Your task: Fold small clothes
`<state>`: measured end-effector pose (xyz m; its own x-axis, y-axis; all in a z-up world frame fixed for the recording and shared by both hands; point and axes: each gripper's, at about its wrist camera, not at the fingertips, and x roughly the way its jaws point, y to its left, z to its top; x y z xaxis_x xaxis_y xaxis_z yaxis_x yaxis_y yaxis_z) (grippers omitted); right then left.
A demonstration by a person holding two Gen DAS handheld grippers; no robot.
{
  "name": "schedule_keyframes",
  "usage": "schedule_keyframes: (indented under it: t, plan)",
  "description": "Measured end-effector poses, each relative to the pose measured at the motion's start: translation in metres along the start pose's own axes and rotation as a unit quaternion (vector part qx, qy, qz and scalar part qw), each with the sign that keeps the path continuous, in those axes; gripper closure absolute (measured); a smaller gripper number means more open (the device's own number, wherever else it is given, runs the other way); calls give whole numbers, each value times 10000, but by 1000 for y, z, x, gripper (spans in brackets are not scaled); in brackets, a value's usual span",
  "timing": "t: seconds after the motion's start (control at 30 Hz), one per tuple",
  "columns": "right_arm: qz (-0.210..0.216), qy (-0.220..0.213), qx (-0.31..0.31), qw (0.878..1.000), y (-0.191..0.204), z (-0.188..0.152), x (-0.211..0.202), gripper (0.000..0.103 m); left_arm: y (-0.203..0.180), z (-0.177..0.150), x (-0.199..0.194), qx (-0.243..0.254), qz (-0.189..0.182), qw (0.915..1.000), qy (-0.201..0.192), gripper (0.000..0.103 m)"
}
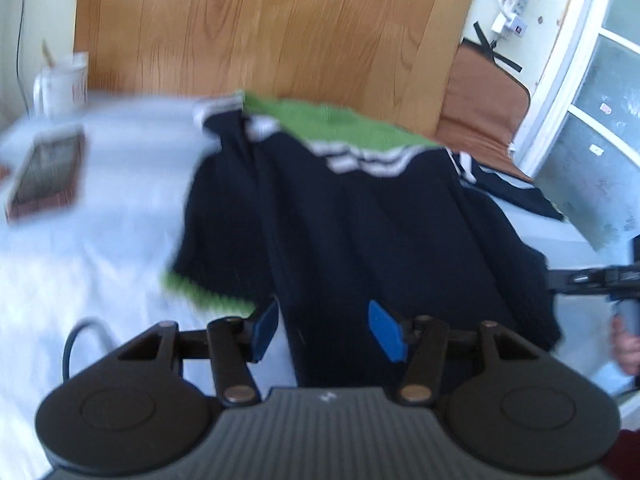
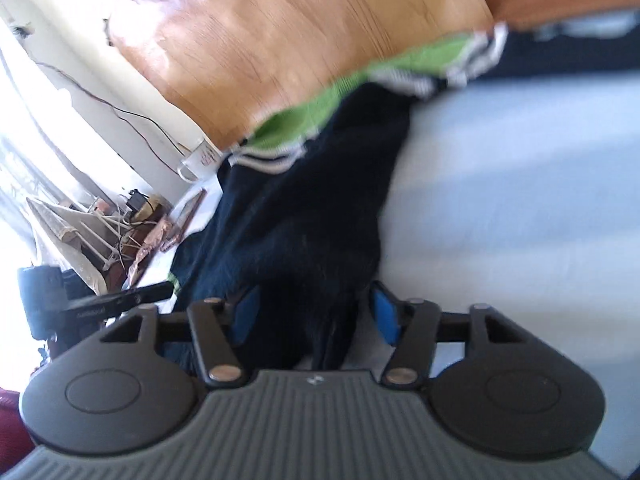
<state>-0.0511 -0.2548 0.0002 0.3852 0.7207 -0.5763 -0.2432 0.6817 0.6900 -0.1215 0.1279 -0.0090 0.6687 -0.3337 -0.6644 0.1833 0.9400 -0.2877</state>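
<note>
A dark navy garment (image 1: 360,220) with white stripes and a green lining (image 1: 332,120) lies spread on a pale sheet (image 1: 100,260). My left gripper (image 1: 326,330) hovers at its near edge. The blue pads (image 1: 386,332) stand wide apart with cloth below them and nothing pinched. In the right wrist view the same garment (image 2: 304,220) runs in a bunch between the pads of my right gripper (image 2: 314,316). Those jaws also stand apart, and a sliver of space shows beside the right pad (image 2: 384,318). Both views are blurred.
A wooden headboard (image 1: 260,32) stands behind the bed. A white mug (image 1: 64,84) and a flat framed object (image 1: 48,172) sit at the left. A brown cushion (image 1: 484,108) and a white-framed glass door (image 1: 592,100) are on the right. Cables and clutter (image 2: 120,232) crowd the bedside.
</note>
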Motion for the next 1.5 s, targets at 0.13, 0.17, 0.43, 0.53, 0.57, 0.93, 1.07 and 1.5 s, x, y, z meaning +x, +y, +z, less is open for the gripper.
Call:
schedule_keyframes:
  t: [0.13,0.17,0.43,0.53,0.57,0.93,1.07,1.5]
  plan:
    - [-348,-416,-301,9981,17,1,-29,93,-6,-14,2,-48,-110,9998,164,66]
    - [-461,-642,-462,9958,23,2,-46,93,-9,-15,1,16,-89,9998,161,70]
    - [-1547,-518,-511,9853,13,-28,-110,93,-15,-19,5,140,-149,9996,184,77]
    - [-2371,-45,-186,9713,-15,-39,-82,88,-14,-20,1,159,-141,9996,158,76]
    - [-2278,-161,-105,9735,-20,-38,-84,87,-13,-20,-3,156,-130,9997,116,75]
    - [-820,-446,-1820,9789,91,59,-17,78,42,-20,-55,-652,334,9932,-899,70]
    - [15,400,-3043,9517,167,51,75,64,63,-22,-76,-768,496,9887,-1190,68]
    - [-191,1914,-4120,8906,234,26,260,74,139,-49,-124,-1362,501,9693,-1984,60]
